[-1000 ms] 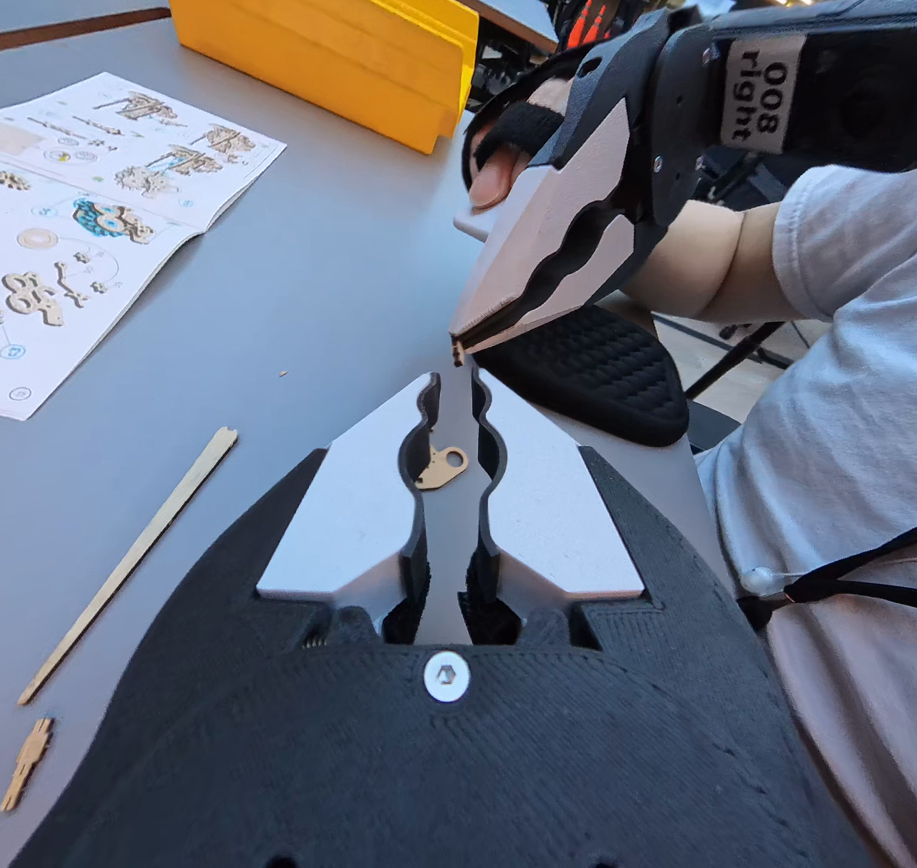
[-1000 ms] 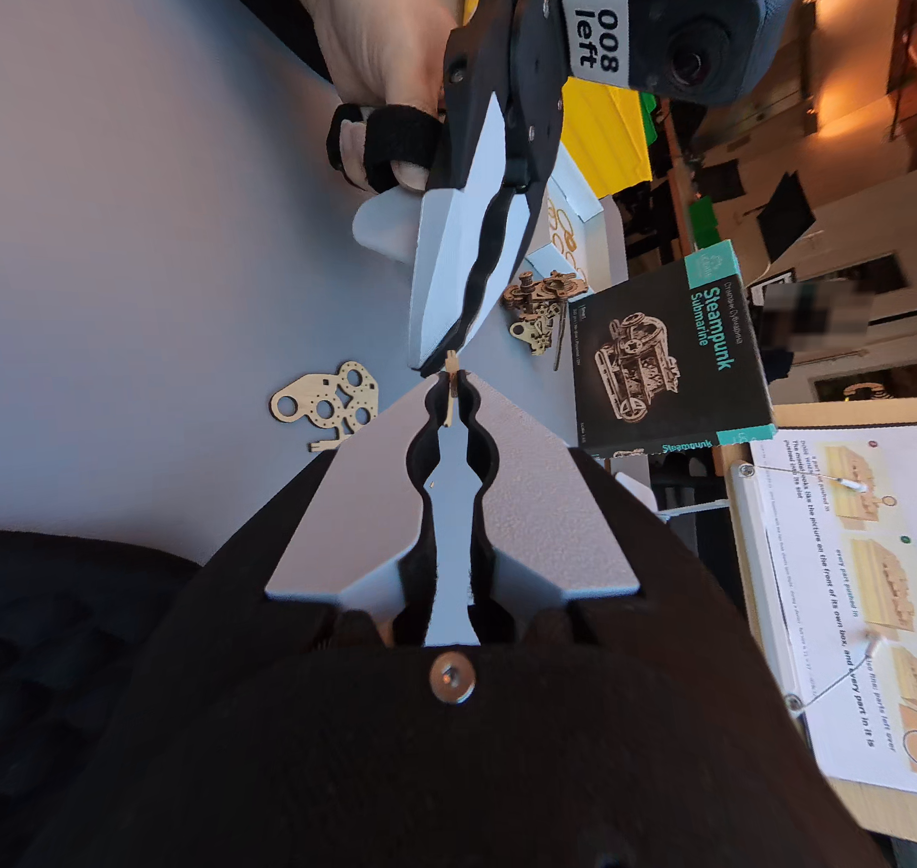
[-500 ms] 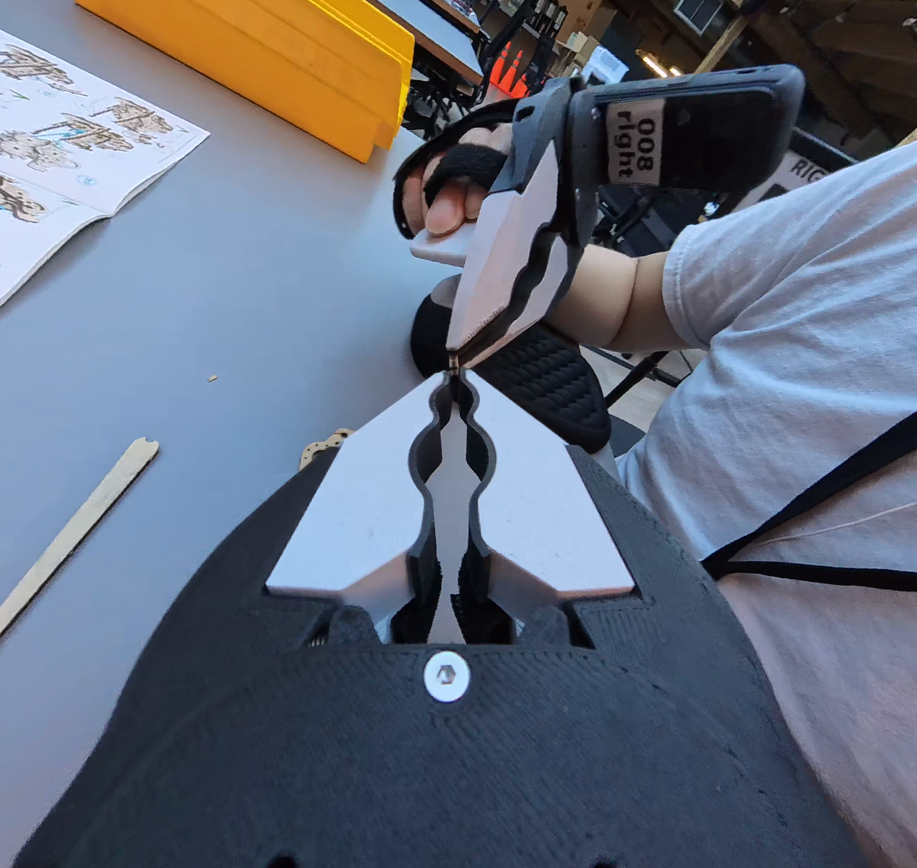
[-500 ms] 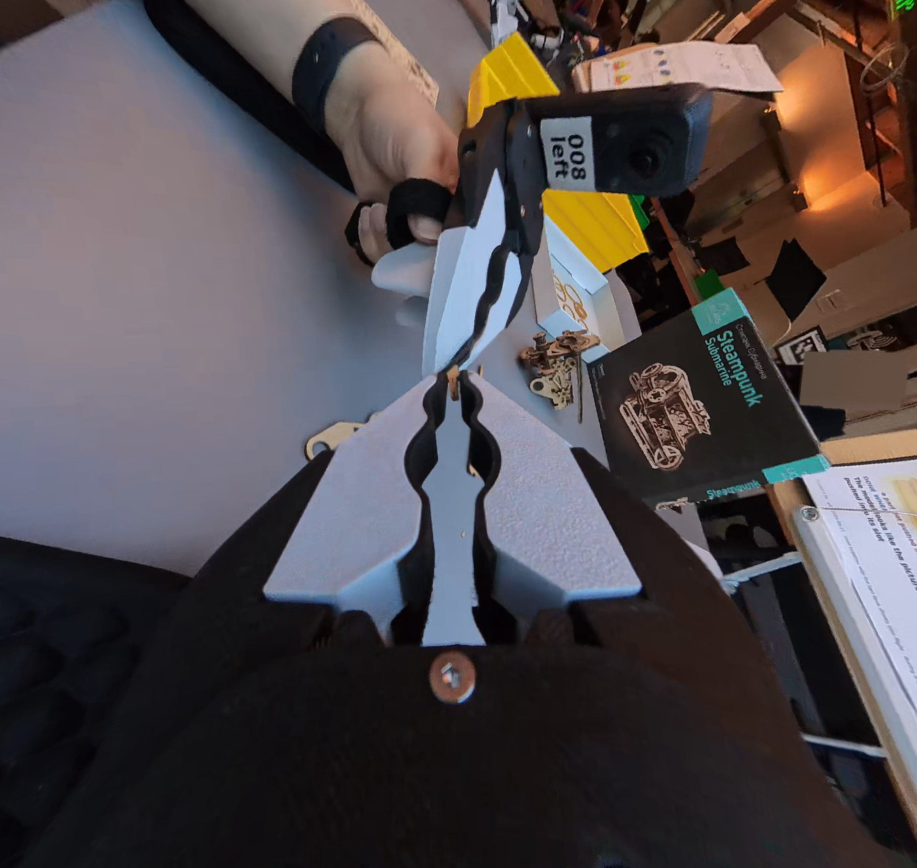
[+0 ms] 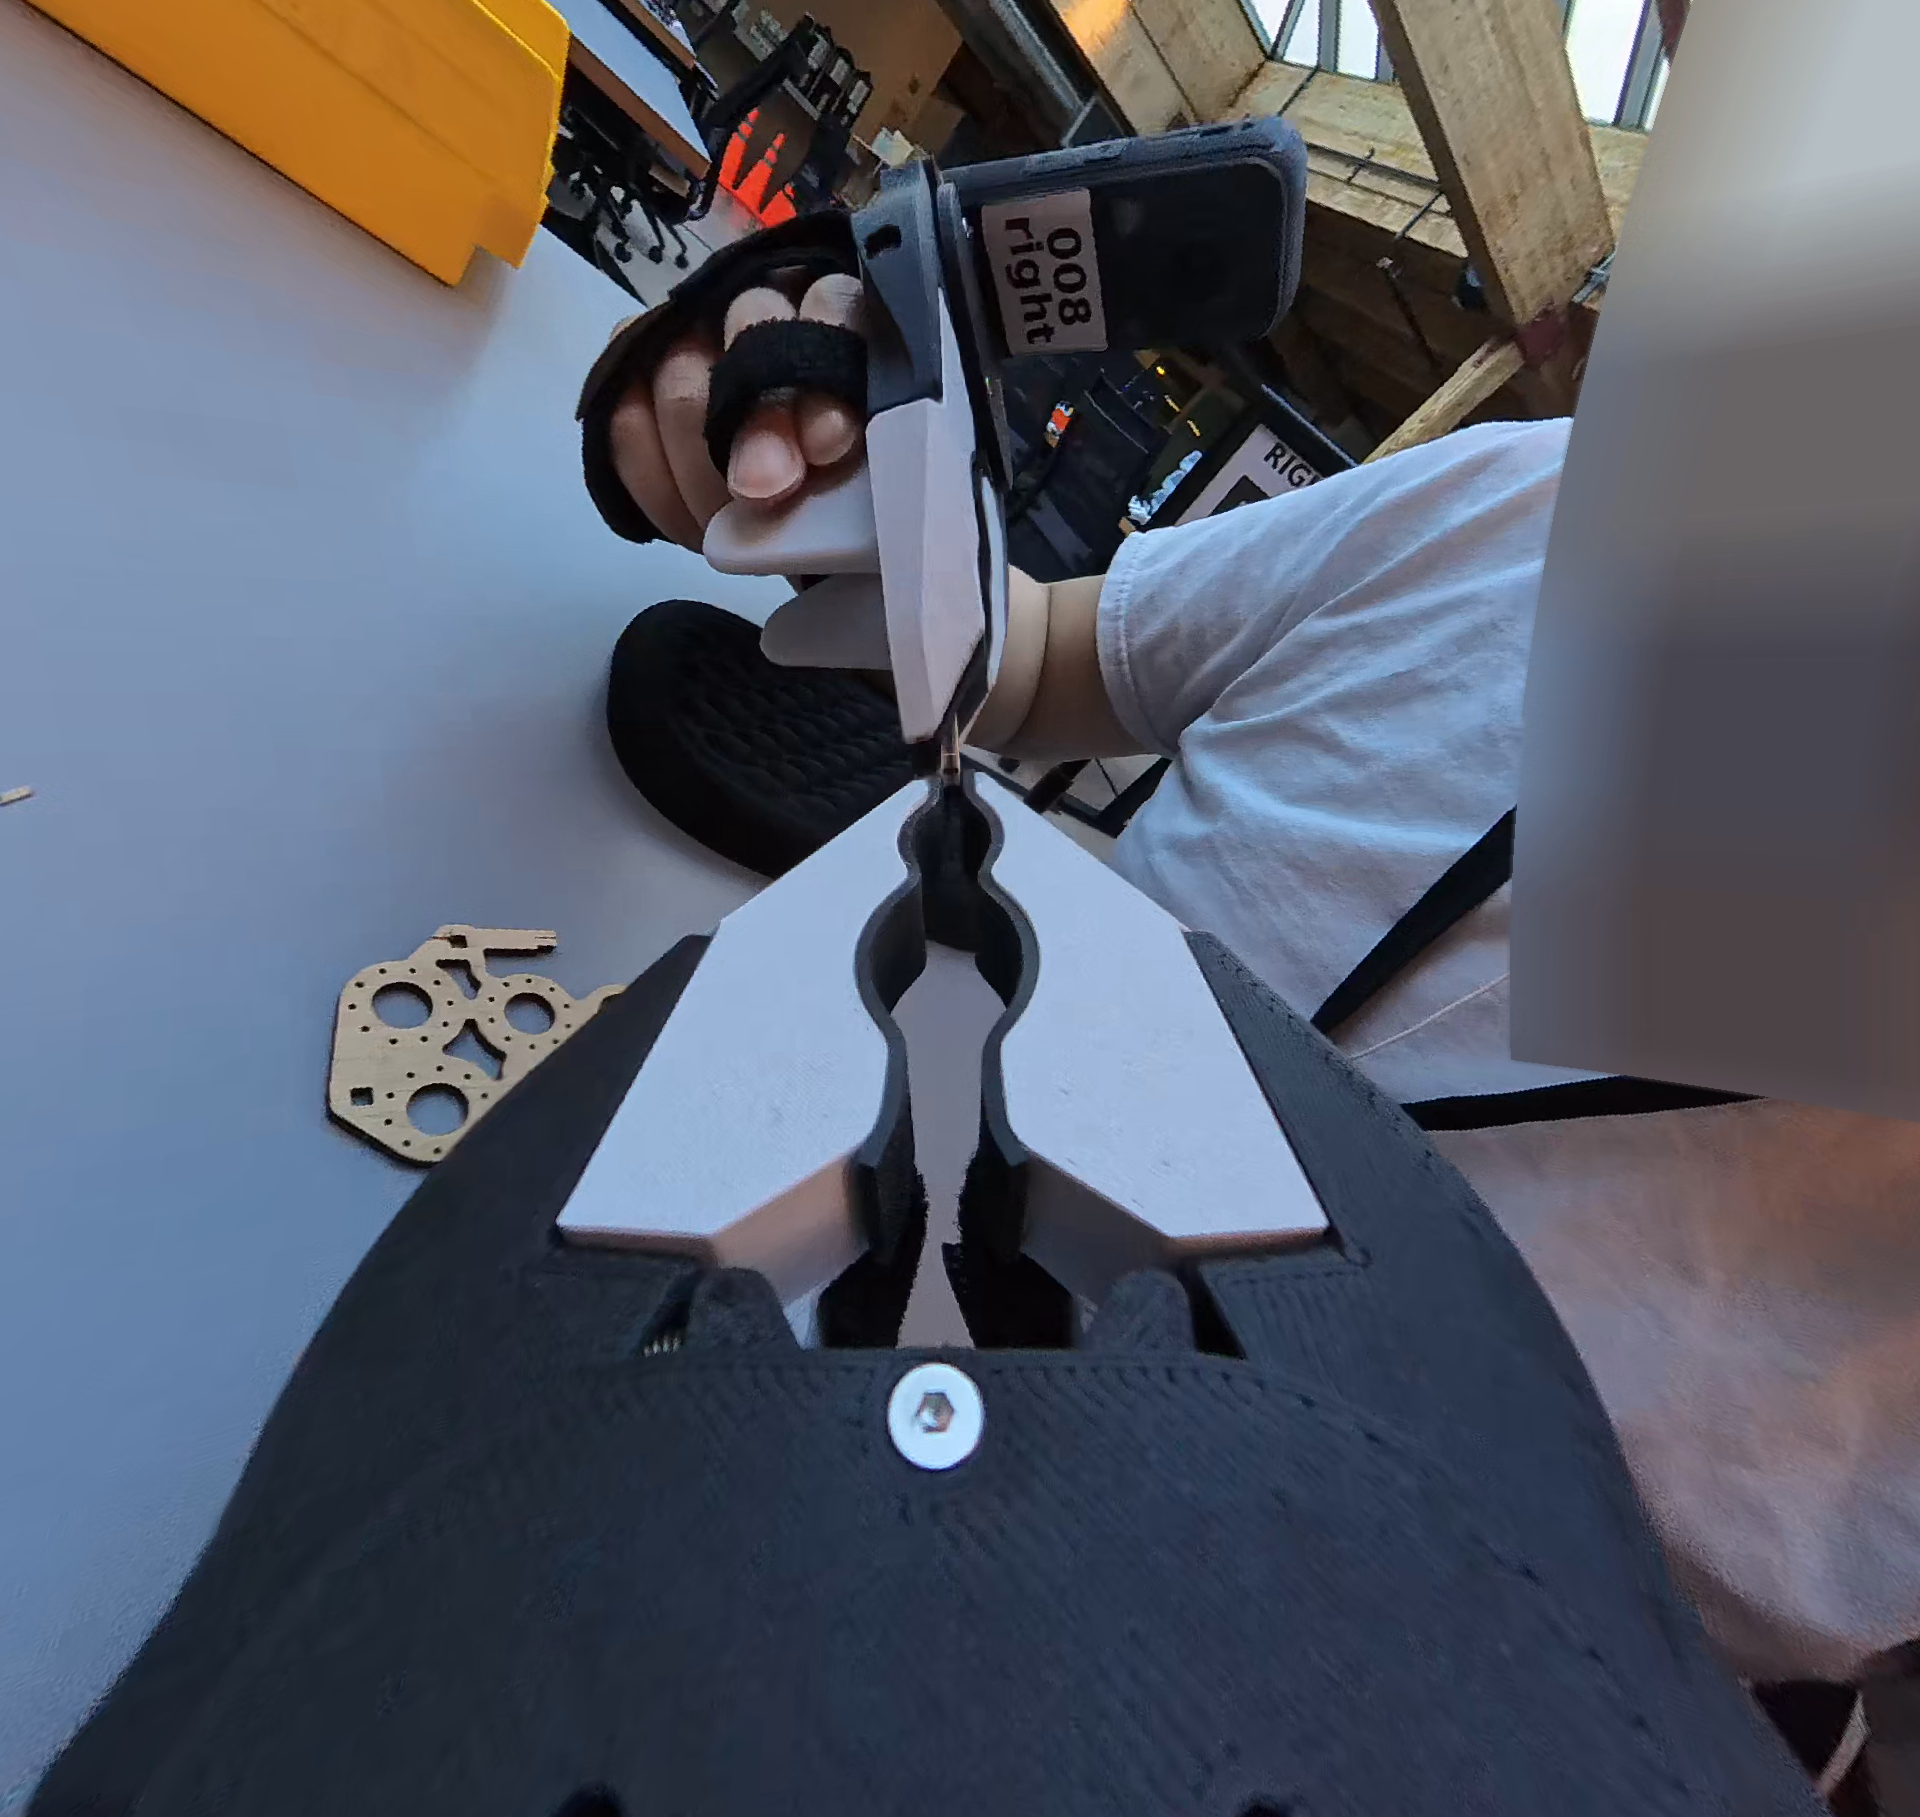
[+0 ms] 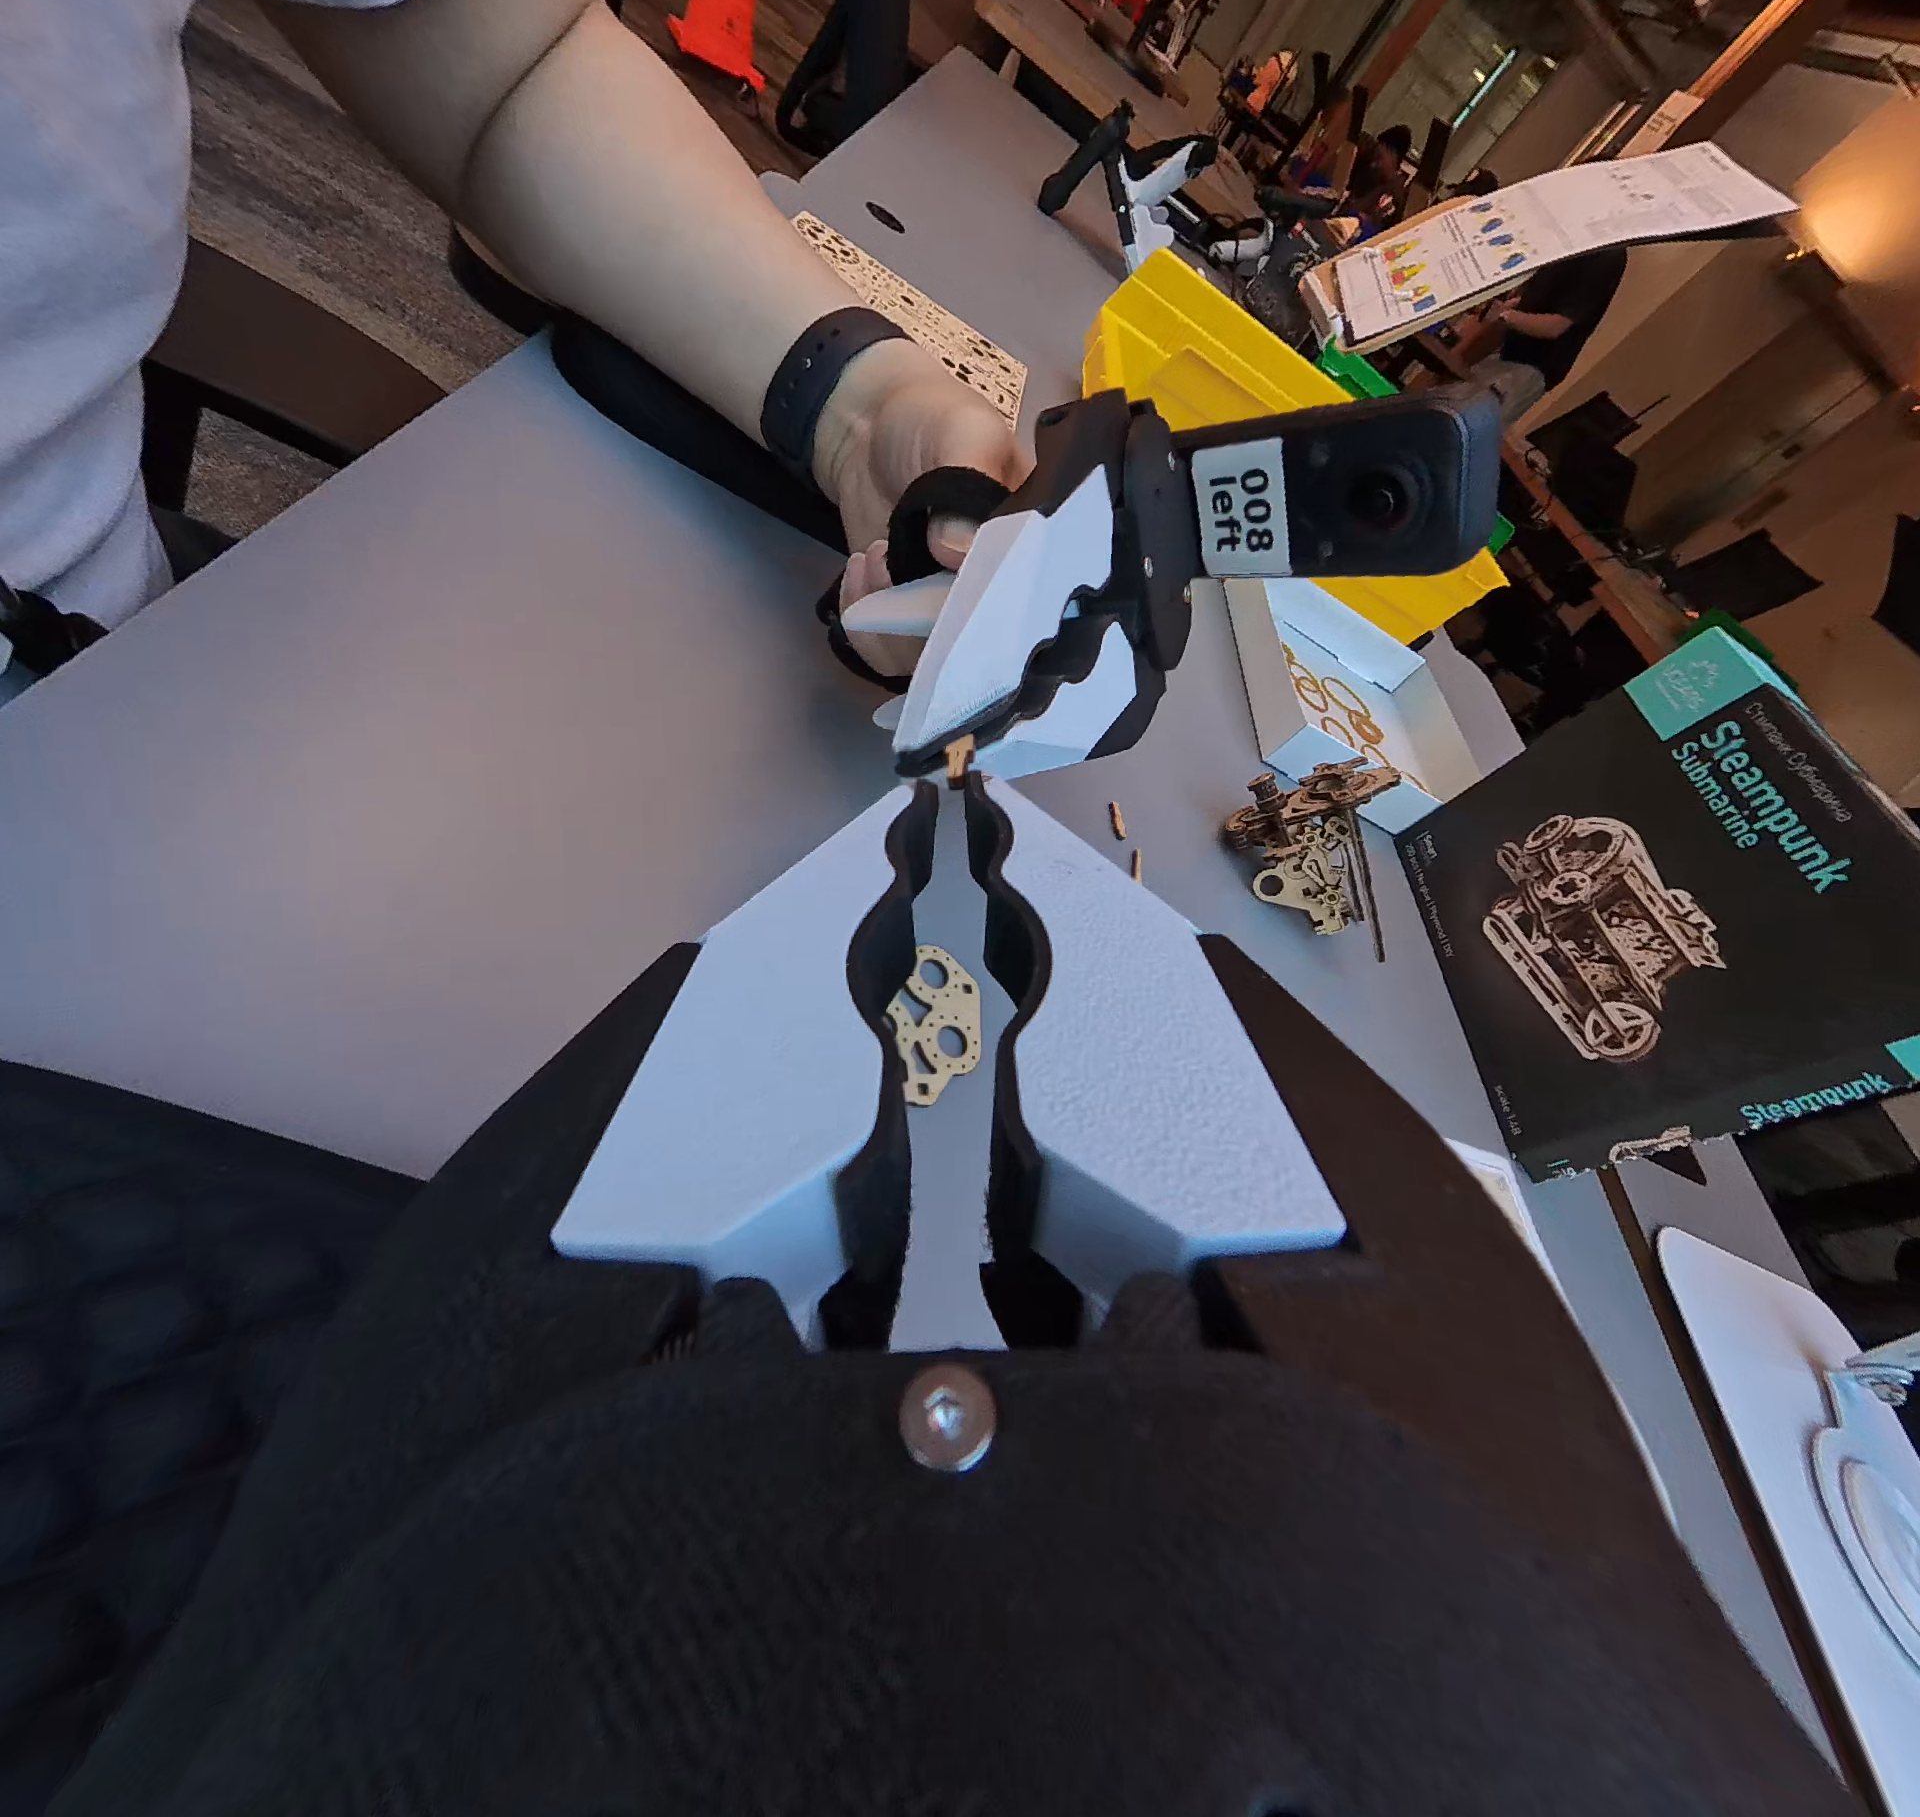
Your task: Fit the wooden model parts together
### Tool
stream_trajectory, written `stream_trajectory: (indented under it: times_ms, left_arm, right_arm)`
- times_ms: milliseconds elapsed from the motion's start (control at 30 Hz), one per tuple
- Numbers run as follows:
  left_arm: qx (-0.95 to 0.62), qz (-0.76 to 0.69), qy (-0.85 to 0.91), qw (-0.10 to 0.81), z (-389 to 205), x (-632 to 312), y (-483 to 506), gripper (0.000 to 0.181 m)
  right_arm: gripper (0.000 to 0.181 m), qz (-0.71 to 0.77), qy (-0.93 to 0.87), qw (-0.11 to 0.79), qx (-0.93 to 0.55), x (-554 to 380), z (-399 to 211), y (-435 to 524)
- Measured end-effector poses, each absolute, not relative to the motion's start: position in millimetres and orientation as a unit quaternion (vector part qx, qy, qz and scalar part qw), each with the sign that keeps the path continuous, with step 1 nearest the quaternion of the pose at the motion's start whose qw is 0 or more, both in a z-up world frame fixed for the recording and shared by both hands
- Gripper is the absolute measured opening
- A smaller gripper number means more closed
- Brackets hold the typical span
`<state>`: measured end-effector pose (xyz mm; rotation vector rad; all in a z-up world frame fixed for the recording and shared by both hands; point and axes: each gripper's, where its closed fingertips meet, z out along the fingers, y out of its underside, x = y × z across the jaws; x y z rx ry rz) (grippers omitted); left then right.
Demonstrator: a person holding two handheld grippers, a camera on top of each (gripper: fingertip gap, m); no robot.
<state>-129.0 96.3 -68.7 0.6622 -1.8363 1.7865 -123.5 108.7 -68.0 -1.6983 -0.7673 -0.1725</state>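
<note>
A tiny wooden peg point(image 6: 958, 757) is pinched where the two grippers meet tip to tip above the grey table point(image 6: 416, 728). My right gripper point(image 6: 951, 793) is shut on one end of it. My left gripper point(image 5: 943, 793) is shut on the other end. In the left wrist view the peg point(image 5: 951, 761) shows as a thin sliver under the right gripper point(image 5: 948, 733). In the right wrist view the left gripper point(image 6: 940, 765) comes in from the upper right. A flat perforated wooden plate point(image 5: 447, 1040) lies on the table below; it also shows between my right fingers point(image 6: 935, 1035).
A part-built wooden model point(image 6: 1309, 842) and loose pegs point(image 6: 1117, 817) lie right of the grippers. Beyond them are a white tray point(image 6: 1340, 687), a black kit box point(image 6: 1662, 905) and a yellow bin point(image 5: 312, 53). A black wrist pad point(image 5: 748, 728) sits at the table edge. My two grippers' fingertips are within a few centimetres of each other. The flat perforated wooden plate point(image 5: 447, 1040) is about 11 cm from both grippers' fingertips. It turns up in the right wrist view point(image 6: 924, 1020) as well.
My left gripper was open low over the table; it has shut and risen to meet the right gripper's tip. Both grippers have lifted and turned together with the peg between them.
</note>
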Motion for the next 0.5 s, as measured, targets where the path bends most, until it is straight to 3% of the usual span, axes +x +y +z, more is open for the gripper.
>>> stream_trajectory:
  times_ms: [500]
  left_arm:
    - [0.256,0.65,-0.649,0.301,-67.9,-132.2,95.9,0.0]
  right_arm:
    - [0.004,-0.074,-0.32,0.606,-0.725,-126.0,-64.8,108.7]
